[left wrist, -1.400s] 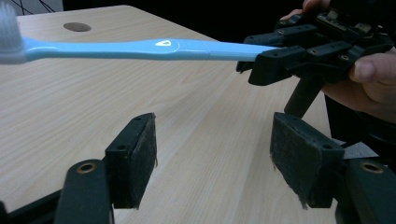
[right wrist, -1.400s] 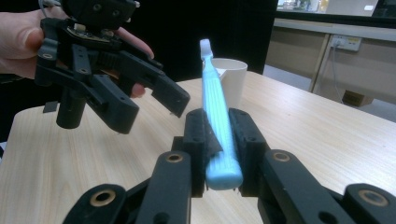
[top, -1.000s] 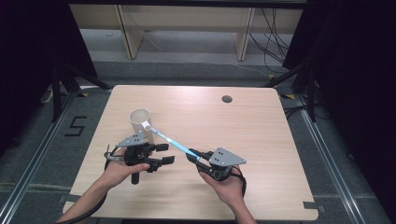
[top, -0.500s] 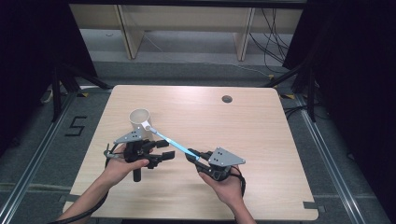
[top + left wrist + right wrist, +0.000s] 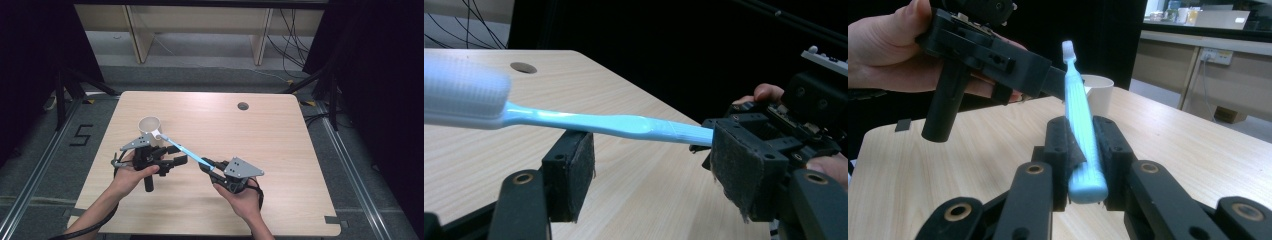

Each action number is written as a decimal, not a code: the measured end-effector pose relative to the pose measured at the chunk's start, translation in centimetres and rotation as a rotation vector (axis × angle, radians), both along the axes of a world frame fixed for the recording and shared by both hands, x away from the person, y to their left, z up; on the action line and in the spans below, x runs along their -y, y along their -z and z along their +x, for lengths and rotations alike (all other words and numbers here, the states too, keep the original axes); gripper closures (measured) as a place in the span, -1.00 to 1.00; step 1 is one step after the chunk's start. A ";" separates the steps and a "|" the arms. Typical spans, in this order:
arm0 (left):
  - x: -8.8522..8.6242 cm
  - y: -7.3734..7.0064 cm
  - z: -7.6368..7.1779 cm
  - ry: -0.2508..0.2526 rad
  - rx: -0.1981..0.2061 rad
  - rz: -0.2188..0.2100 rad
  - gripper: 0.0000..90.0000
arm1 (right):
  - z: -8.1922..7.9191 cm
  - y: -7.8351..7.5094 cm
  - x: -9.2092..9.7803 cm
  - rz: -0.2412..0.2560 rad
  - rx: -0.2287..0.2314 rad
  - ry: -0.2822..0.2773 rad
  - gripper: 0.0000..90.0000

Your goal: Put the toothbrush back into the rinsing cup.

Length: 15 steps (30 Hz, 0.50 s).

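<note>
A: What does the right gripper [image 5: 206, 165] hold?

B: A light blue toothbrush [image 5: 186, 150]. In the right gripper view both padded jaws are pressed against the butt end of the handle [image 5: 1083, 145], and the brush rises away from the camera, its white bristled head [image 5: 1068, 49] uppermost.

A: Where does the toothbrush lie over the table [image 5: 280, 150]?

B: In the high view it runs on a diagonal from the right gripper, near the table's middle, up and to the left. Its white head [image 5: 157, 134] reaches the rim of a white cup [image 5: 149, 128] that stands on the left half of the table; whether head and rim touch cannot be told.

A: And the left gripper [image 5: 172, 162]?

B: Its jaws stand wide apart. In the left gripper view the handle [image 5: 609, 123] passes across the gap above them, and the head [image 5: 464, 90] shows large and blurred at upper left. The handle crosses just over the top of the left-hand pad [image 5: 574, 172]; contact cannot be judged. The right-hand pad [image 5: 734, 170] stands in front of the handle's far end. The right gripper [image 5: 804, 115] and fingertips of the hand that holds it appear behind that pad.

A: What else marks the table?

B: A round cable hole [image 5: 243, 106] near the far edge, right of centre; it also shows at upper left in the left gripper view [image 5: 523, 67]
</note>
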<state>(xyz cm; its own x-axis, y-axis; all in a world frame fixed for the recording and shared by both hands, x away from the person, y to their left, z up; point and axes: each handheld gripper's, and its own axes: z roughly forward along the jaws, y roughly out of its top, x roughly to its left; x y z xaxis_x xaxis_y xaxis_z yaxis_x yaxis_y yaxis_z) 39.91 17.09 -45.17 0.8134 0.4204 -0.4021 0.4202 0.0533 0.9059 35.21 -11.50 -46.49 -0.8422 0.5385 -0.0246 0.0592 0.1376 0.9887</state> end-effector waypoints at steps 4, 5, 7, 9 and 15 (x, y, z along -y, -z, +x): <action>0.1 -0.3 0.1 -0.007 0.002 -0.012 -0.24 | 0.1 -0.2 0.0 0.000 0.036 0.006 0.75; 0.2 -0.4 0.1 -0.009 0.002 -0.013 -0.23 | 0.0 -0.2 -0.1 0.006 0.019 0.002 0.75; 0.4 -0.4 0.2 -0.014 0.001 -0.015 -0.22 | -0.1 -0.2 -0.1 -0.007 0.006 0.009 0.75; 0.6 -0.4 0.3 -0.014 0.006 -0.024 -0.19 | 0.0 -0.2 -0.2 -0.005 0.033 0.011 0.75; 1.0 -0.5 0.3 -0.027 0.001 -0.043 0.08 | 0.0 -0.1 -0.2 0.000 0.031 0.025 0.75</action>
